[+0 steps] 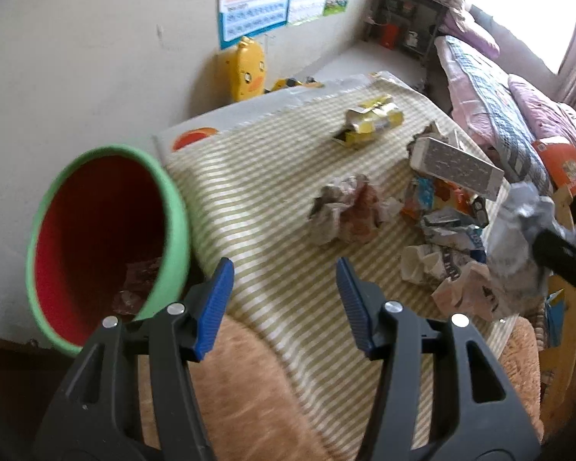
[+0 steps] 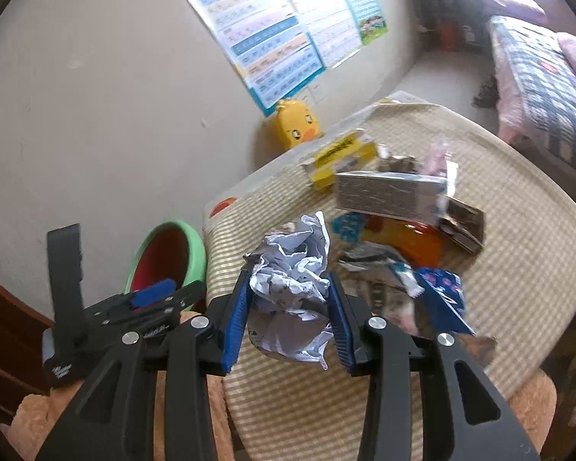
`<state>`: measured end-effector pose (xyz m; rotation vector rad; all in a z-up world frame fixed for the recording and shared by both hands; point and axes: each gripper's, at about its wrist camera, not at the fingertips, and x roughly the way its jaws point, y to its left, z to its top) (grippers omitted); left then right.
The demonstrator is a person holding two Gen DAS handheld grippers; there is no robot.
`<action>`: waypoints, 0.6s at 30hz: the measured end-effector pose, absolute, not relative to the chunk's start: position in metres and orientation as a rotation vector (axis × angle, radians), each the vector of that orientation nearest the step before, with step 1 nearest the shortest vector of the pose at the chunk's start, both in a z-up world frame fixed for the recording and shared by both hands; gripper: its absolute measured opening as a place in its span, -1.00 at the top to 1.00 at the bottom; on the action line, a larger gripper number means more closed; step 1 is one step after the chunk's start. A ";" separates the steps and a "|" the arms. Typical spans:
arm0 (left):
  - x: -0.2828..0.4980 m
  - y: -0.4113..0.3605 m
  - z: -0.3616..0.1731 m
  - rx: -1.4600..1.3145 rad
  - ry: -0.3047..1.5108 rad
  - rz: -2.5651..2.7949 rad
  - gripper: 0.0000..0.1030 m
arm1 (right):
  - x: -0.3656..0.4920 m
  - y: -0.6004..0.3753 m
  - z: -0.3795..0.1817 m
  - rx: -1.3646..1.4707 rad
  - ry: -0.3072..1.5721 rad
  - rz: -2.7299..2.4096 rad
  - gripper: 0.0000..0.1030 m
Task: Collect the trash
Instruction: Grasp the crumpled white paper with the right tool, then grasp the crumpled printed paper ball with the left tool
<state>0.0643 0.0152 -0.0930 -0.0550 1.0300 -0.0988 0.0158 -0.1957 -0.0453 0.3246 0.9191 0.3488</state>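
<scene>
Crumpled paper [image 2: 292, 292] is pinched in the right gripper [image 2: 288, 319]; the left gripper [image 1: 284, 307] is held wide, empty. It could be dropped short of the bin [image 1: 172, 207] if squeezed loosely.

Both grippers, left gripper [image 1: 284, 299] and right gripper [image 2: 288, 319], share black plastic frames, ribbed blue pads [image 1: 215, 303] on the jaws, and silver rivets [image 1: 176, 309].

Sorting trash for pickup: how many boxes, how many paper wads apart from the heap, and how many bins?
Boxes: 2, yellow box, grey box
Paper wads: 2, loose wad, held wad
Bins: 1, green bin
Total: 5
</scene>
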 end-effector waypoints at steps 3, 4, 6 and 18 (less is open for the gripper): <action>0.080 -0.001 -0.098 -0.055 1.019 -0.119 -0.20 | 0.015 -0.211 -0.050 0.356 0.922 0.316 0.27; 0.087 -0.008 -0.101 -0.045 1.015 -0.124 -0.20 | 0.016 -0.216 -0.053 0.366 0.922 0.311 0.27; 0.098 -0.018 -0.105 -0.024 1.013 -0.130 -0.20 | 0.016 -0.224 -0.052 0.387 0.915 0.304 0.27; 0.144 -0.061 -0.156 0.055 1.121 -0.154 -0.32 | 0.017 -0.239 -0.049 0.430 0.888 0.306 0.27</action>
